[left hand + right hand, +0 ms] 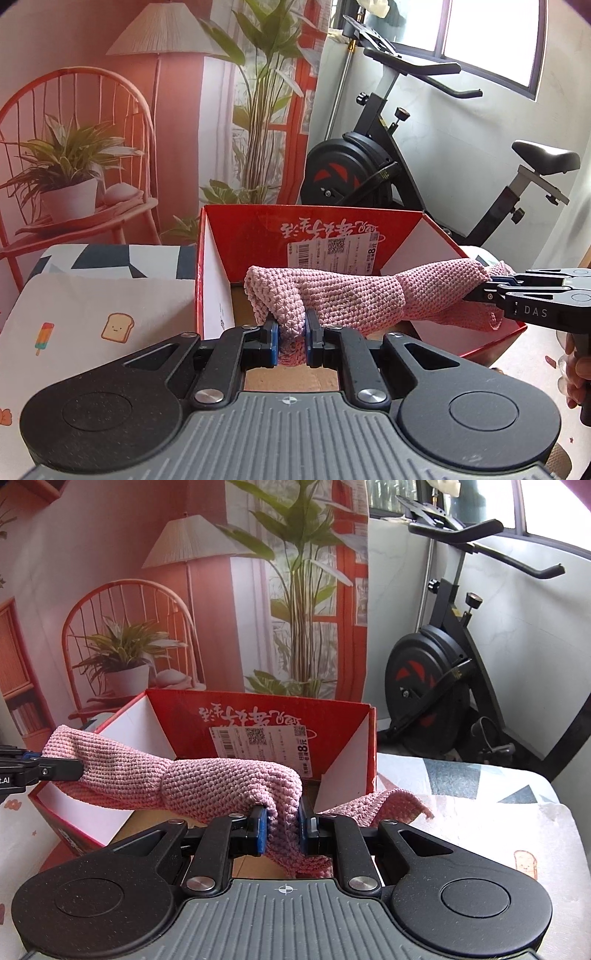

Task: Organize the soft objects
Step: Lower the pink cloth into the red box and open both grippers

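Lowering the pink knitted cloth (332, 295) evenly into the red box (218, 280) seems the step in hand. The cloth hangs stretched above the box's open top, one end pinched in the left gripper (291, 341), the other in the right gripper (282, 829); both jaws are clamped on the knit. Both ends should probably sink together, kept inside the box walls, so that no fold catches the rim. Counted: one cloth, one box, two grippers, one exercise bike (373, 166) behind the box.
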`<state>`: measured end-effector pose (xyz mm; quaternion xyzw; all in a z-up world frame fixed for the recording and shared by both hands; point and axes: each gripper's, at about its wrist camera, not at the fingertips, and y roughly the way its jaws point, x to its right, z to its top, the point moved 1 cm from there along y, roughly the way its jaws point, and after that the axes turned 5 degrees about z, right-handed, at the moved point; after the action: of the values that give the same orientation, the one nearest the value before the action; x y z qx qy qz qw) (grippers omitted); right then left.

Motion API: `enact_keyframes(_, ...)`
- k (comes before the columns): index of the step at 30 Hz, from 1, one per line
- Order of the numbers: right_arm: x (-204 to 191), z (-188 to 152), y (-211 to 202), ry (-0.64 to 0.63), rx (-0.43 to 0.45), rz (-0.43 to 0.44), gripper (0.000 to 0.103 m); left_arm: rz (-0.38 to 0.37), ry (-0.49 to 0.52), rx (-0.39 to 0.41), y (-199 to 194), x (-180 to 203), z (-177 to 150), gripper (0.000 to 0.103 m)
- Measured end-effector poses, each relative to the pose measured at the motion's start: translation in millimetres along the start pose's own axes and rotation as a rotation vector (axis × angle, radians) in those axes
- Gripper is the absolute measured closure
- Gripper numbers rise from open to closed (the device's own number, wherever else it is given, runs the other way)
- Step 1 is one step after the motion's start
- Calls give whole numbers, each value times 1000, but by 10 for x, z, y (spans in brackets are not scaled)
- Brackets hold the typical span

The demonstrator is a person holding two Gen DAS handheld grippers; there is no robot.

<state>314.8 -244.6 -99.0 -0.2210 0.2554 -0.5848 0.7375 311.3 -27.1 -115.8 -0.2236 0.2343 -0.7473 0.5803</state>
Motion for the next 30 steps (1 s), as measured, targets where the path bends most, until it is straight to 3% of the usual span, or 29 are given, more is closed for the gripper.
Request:
enact_keyframes(6, 6, -28, 187, 3, -33, -20, 83, -9, 23, -20, 95, -2, -23, 83)
enact_keyframes(8, 3, -42, 199, 9, -30, -34, 81, -6, 29, -27, 110, -5, -28, 74)
enact_keyframes(10, -5, -53, 182, 8, -21, -41, 73, -1, 29, -18, 88, -26, -26, 58)
enact_keyframes(14, -54, -74, 100, -9, -11, -52, 58, -4, 29, 1, -11, -30, -16, 56)
enact_keyframes(16, -67, -80, 39, -5, -1, -49, 46, -1, 30, 8, -72, -19, -20, 55)
enact_keyframes(19, -95, -71, -82, 0, 14, -50, 40, 2, 34, 16, -168, -1, -33, 54)
enact_keyframes(30, -224, -319, -683, 40, 47, -22, 40, -38, 19, 1, -507, 25, -367, 54)
